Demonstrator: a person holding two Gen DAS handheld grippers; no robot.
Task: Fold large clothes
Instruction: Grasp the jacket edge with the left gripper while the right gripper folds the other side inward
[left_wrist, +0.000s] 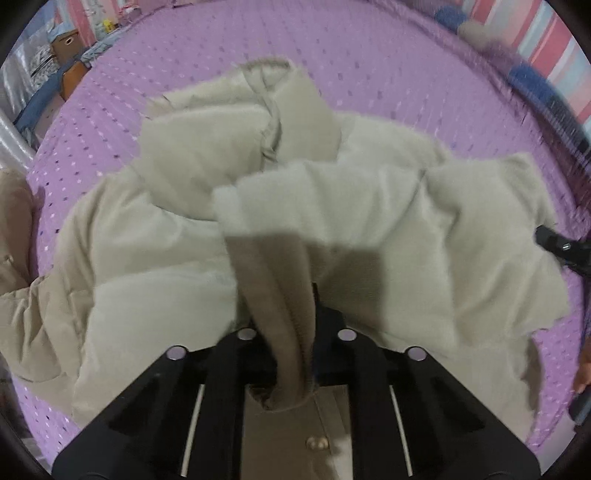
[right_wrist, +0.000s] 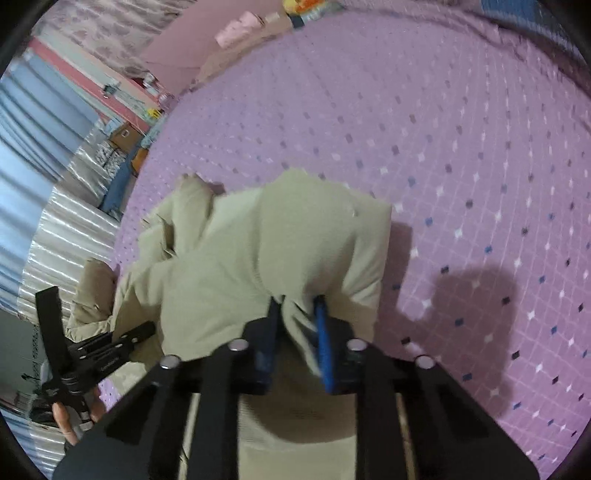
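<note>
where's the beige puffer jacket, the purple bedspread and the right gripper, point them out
beige puffer jacket (left_wrist: 159, 266): left wrist view, on a quilted panel left of the pinched fold.
purple bedspread (right_wrist: 443, 147): right wrist view, on bare patterned cloth beyond the jacket.
right gripper (right_wrist: 297, 314): right wrist view, between its fingertips, shut on jacket fabric.

Jacket (left_wrist: 207, 236) heaped on the bed (left_wrist: 369, 66)

Boxes (left_wrist: 64, 46) stand beyond the bed's far left edge; folded bedding (left_wrist: 532, 85) lies along its right.
</note>
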